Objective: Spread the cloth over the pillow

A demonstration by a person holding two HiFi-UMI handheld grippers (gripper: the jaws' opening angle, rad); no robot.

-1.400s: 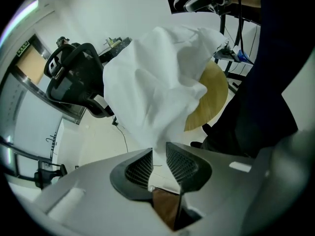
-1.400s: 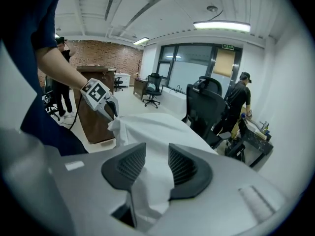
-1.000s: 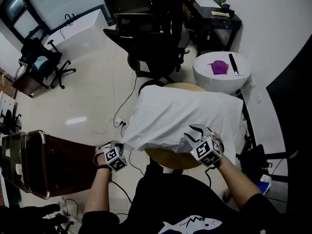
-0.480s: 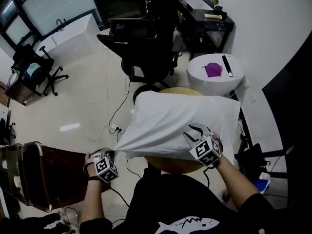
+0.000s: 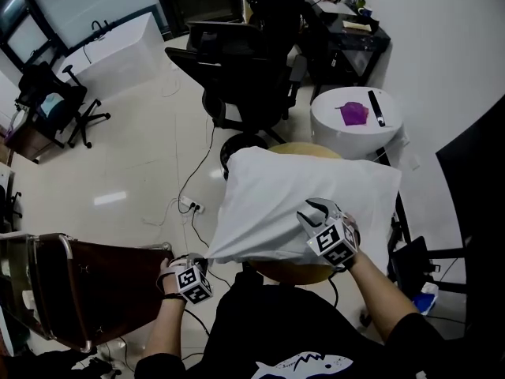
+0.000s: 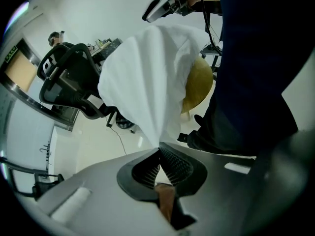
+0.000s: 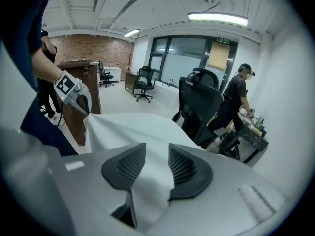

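Observation:
A white cloth [image 5: 308, 188] lies draped over the pillow on a round wooden table [image 5: 296, 272]; the pillow itself is hidden beneath it. My left gripper [image 5: 202, 264] hangs low at the near left, off the table, shut on the cloth's pulled-out corner [image 6: 156, 132]. In the left gripper view its pads [image 6: 147, 167] meet on the cloth tip. My right gripper [image 5: 316, 208] rests on the cloth's near edge. A thick white fold [image 7: 152, 181] fills the space between its wide-set pads [image 7: 183, 167].
A white round side table [image 5: 331, 129] with a purple item [image 5: 354, 113] and a black strip stands behind. Black office chairs [image 5: 245, 61] are beyond, a brown cabinet [image 5: 87, 283] at near left, cables [image 5: 193, 205] on the floor. A person [image 7: 236, 102] stands at a far desk.
My left gripper swung out to the left and down with the cloth corner, then came back right, lower and nearer my body. The right gripper barely shifted on the near edge.

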